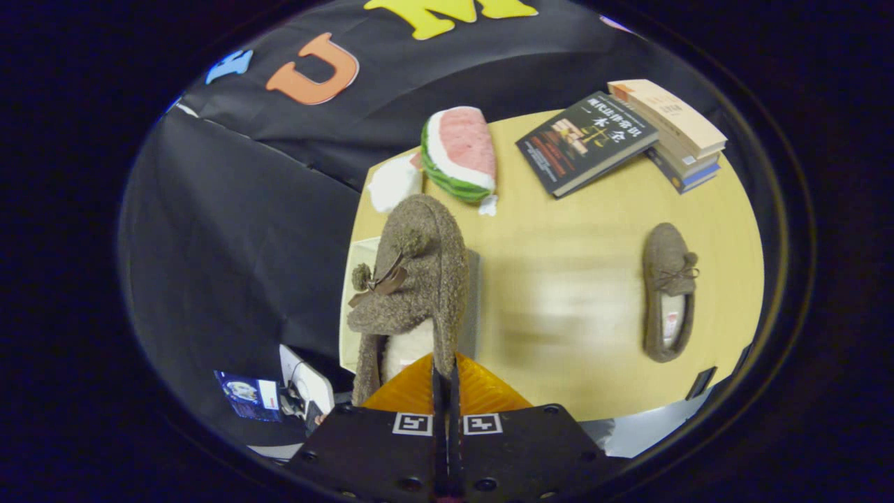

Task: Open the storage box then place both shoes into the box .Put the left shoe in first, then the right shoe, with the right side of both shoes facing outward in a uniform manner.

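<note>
Your tongs [445, 381] pinch one slipper's [412, 279] side wall; its mate [668, 293] lies well off right on the counter [573, 335].

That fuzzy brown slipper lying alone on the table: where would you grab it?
Grip the fuzzy brown slipper by one side wall of its open heel, from above: that rim is thin and upright. The tongs already pinch the other slipper.

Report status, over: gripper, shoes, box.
Gripper shut on held shoe, lifted over the storage box at the table edge. Second shoe lying on the table, beyond. Nothing blocking.
</note>
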A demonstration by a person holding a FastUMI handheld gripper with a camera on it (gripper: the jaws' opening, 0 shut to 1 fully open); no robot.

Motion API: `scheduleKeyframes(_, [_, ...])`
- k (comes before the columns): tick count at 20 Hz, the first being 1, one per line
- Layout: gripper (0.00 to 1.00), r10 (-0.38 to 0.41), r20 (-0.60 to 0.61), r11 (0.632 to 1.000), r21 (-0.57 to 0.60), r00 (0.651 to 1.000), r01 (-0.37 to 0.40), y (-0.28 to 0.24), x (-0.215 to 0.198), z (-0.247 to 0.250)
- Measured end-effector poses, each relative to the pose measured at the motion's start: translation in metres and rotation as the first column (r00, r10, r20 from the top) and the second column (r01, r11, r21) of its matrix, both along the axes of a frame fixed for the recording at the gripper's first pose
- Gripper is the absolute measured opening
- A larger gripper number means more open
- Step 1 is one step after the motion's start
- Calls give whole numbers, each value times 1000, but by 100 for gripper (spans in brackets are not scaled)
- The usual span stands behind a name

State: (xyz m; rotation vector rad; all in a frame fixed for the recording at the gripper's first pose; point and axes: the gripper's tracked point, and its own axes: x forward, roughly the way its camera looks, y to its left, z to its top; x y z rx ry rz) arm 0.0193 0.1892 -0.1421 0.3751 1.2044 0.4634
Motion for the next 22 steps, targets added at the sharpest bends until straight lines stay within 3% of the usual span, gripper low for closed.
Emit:
scheduleKeyframes(5, [2,31,5,996,-83,999,-31,68,7,-23])
scheduleKeyframes(13, [1,-70,-61,975,-216,996,55,159,30,-104])
scheduleKeyframes(16, [2,-124,-87,961,-258,988,98,180,35,-134])
scheduleKeyframes(22, [2,-162,-76,924,-362,984,124,181,46,-178])
